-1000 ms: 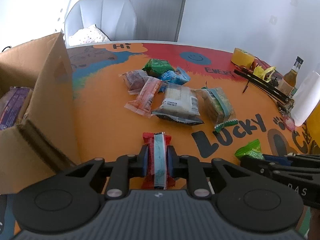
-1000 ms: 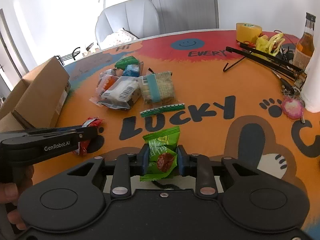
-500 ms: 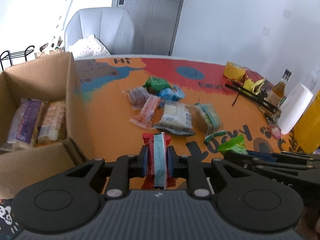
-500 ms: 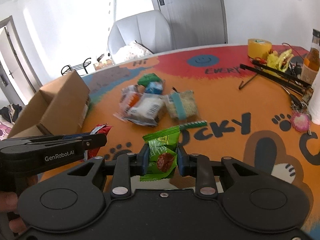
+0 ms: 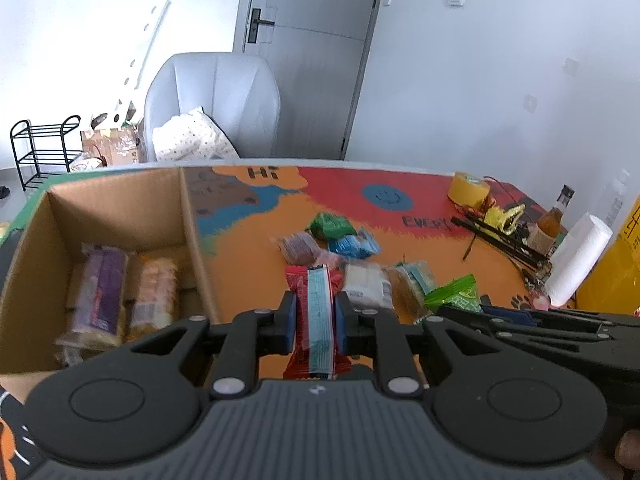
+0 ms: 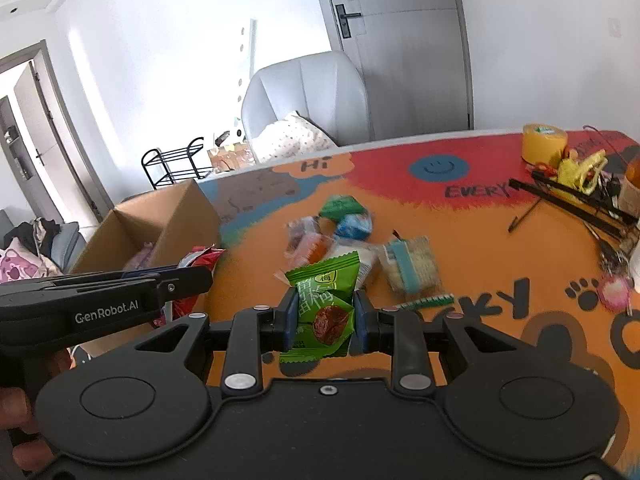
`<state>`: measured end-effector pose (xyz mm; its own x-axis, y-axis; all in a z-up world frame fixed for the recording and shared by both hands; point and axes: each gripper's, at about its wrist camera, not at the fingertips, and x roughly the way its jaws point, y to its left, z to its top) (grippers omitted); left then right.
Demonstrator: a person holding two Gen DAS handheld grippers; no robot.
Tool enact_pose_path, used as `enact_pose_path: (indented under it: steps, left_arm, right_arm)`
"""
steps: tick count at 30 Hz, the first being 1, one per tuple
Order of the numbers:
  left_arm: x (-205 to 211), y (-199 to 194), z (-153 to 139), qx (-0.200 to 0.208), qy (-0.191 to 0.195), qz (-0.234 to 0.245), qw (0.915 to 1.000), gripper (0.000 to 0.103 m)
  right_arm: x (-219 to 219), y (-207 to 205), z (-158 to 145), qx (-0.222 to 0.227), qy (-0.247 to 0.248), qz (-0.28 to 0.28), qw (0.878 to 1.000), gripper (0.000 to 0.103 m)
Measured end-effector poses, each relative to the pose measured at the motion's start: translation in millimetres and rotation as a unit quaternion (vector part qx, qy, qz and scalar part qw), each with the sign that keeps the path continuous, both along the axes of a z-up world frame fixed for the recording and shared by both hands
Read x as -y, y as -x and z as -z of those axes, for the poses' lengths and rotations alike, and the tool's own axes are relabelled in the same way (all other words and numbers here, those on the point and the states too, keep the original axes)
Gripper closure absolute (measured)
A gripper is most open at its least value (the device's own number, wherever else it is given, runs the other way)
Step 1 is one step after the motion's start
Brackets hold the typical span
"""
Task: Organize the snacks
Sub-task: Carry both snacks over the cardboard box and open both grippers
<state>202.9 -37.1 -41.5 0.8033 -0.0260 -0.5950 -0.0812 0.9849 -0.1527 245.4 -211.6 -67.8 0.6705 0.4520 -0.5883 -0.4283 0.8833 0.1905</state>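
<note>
Both light, crinkly, slippery: left gripper (image 5: pixel 315 322) fingers pinched red packet (image 5: pixel 314 316) mid-body, right gripper (image 6: pixel 325 322) green packet (image 6: pixel 325 312).

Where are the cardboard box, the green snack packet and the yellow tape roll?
cardboard box (image 5: pixel 192 236): left wrist view, right wall.
green snack packet (image 6: pixel 322 308): right wrist view, front face.
yellow tape roll (image 6: pixel 544 148): right wrist view, side.

Box packets (image 5: pixel 104 292) blurred, table snack pile (image 6: pixel 340 236) smeared, bottle (image 6: pixel 634 184) cut off
</note>
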Motion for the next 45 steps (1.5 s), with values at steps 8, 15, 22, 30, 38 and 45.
enact_pose_path:
  steps: [8,15,22,30,38,45]
  left_arm:
    - [-17.3,5.5,-15.0,0.015,-0.001,-0.017,0.9997,0.084]
    - [-32.4,13.1,-25.3,0.026,-0.005,-0.030,0.9992,0.084]
    - [-51.1,18.4,-26.5,0.027,-0.003,-0.049,0.9984,0.084]
    - [-78.6,23.2,-25.2,0.025,0.001,-0.078,0.9966,0.084]
    - [-109.0,24.2,-20.1,0.019,0.004,-0.113,0.9935,0.084]
    - [-134.1,25.3,-9.2,0.005,0.015,-0.132,0.9912,0.084]
  right_arm:
    - [-13.8,0.9,-16.4,0.016,-0.003,-0.014,1.000,0.076]
    - [-29.1,2.3,-24.2,0.025,-0.008,-0.029,0.999,0.076]
    - [-46.4,2.6,-25.6,0.026,-0.010,-0.045,0.999,0.076]
    - [-66.6,3.2,-28.0,0.027,-0.010,-0.061,0.998,0.076]
    - [-91.8,0.2,-27.8,0.027,-0.010,-0.078,0.997,0.076]
    - [-118.7,-2.0,-26.8,0.028,-0.006,-0.094,0.995,0.076]
